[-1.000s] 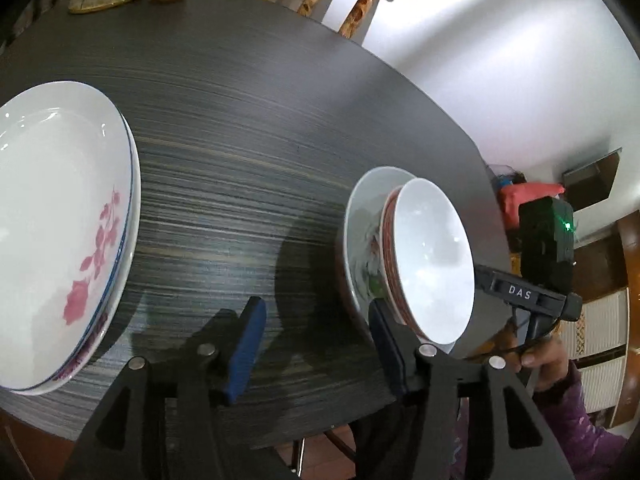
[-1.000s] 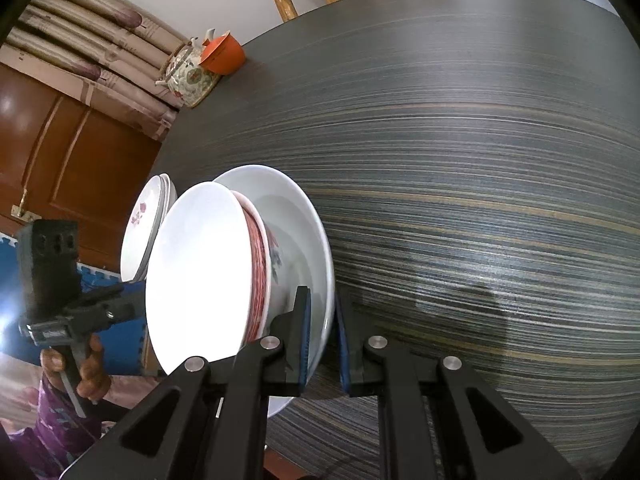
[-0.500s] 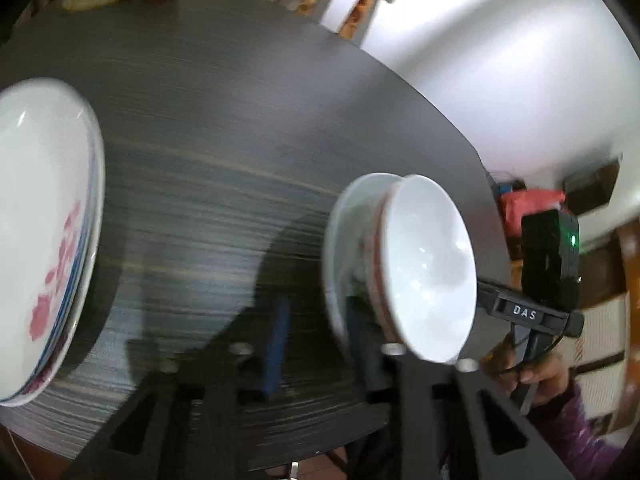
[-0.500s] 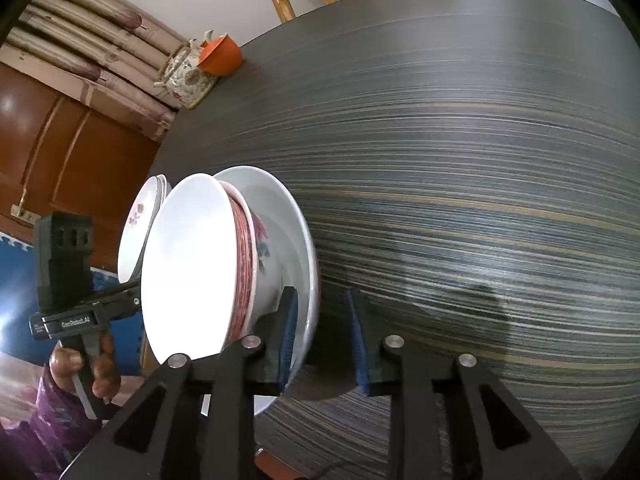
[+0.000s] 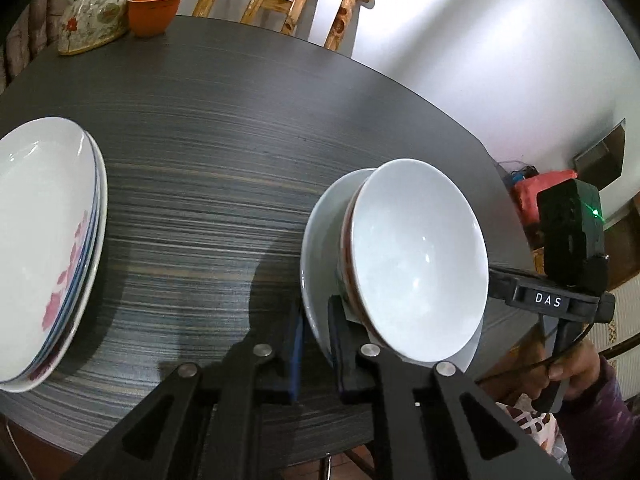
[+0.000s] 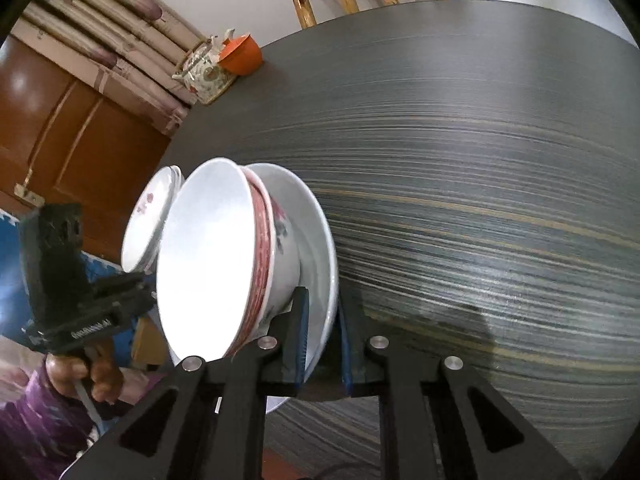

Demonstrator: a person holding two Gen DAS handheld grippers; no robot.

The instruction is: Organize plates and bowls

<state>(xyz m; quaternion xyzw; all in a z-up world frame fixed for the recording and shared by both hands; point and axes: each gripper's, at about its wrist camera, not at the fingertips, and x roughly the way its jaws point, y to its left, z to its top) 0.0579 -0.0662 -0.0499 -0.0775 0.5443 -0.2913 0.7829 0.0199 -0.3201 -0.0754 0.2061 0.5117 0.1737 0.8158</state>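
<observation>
Bowls (image 5: 416, 256) nested on plate (image 5: 320, 248), pinched by left gripper (image 5: 316, 344) and right gripper (image 6: 322, 348); plate stack (image 5: 44, 240) at 9 o'clock awaiting it

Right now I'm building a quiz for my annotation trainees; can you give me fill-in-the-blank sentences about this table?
1. The white bowl is nested in a second bowl whose outside is banded in ___.
2. Both bowls rest on a white ___, whose edge the left gripper straddles.
3. Beside the floral teapot stands a lidded cup coloured ___.
4. The separate stack of plates carries a pink ___ pattern.

Missing words: red; plate; orange; flower
</observation>
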